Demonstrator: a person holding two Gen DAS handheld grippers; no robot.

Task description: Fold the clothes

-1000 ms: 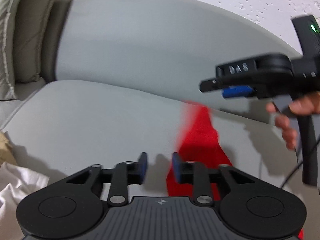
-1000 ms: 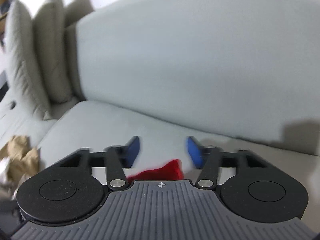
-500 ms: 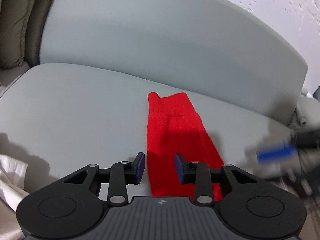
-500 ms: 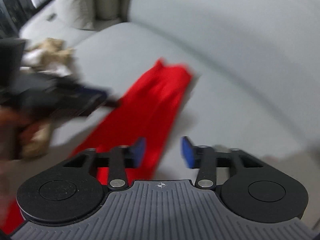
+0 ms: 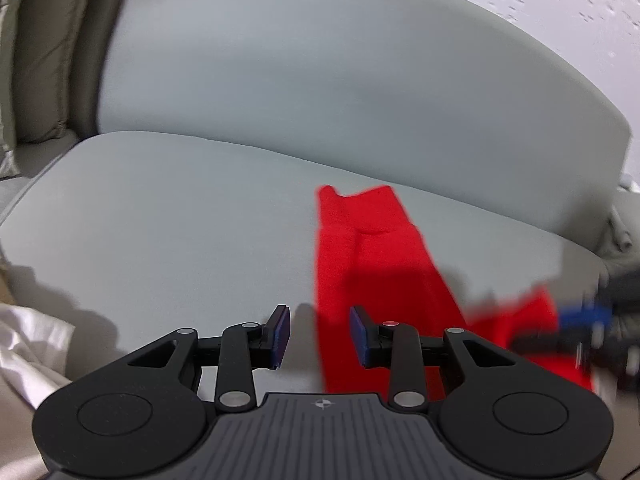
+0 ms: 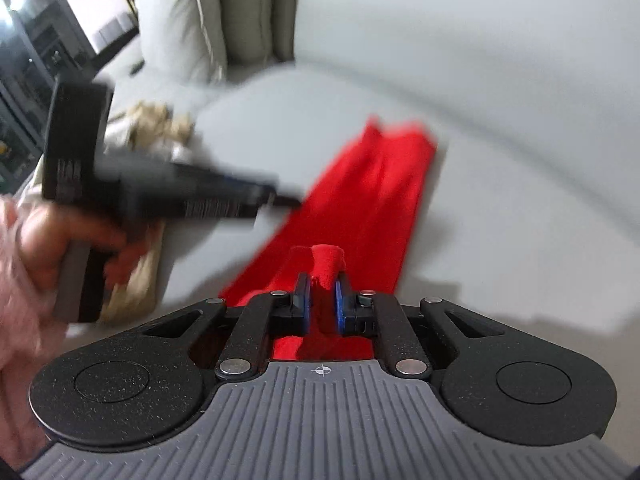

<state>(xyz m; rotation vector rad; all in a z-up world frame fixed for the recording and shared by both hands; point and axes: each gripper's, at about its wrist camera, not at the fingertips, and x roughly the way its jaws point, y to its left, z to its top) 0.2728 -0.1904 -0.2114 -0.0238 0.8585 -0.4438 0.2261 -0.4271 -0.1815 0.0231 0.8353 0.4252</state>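
A long red garment (image 5: 368, 256) lies stretched out on the grey sofa seat (image 5: 168, 216), running from near to far. The right claw (image 6: 320, 300) has just been closing and now pinches a bunched fold of the garment's near end between its blue pads. The left claw (image 5: 320, 334) stands partly open over the garment's left edge, gripping nothing. A pale pillow (image 6: 180, 20) leans far left

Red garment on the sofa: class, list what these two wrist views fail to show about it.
- Near end of the red garment: left wrist view, hidden behind the left gripper body.
- Right gripper, shut on the cloth: smeared by motion blur in the left wrist view.
- Garment type: unclear, only a long strip shows.
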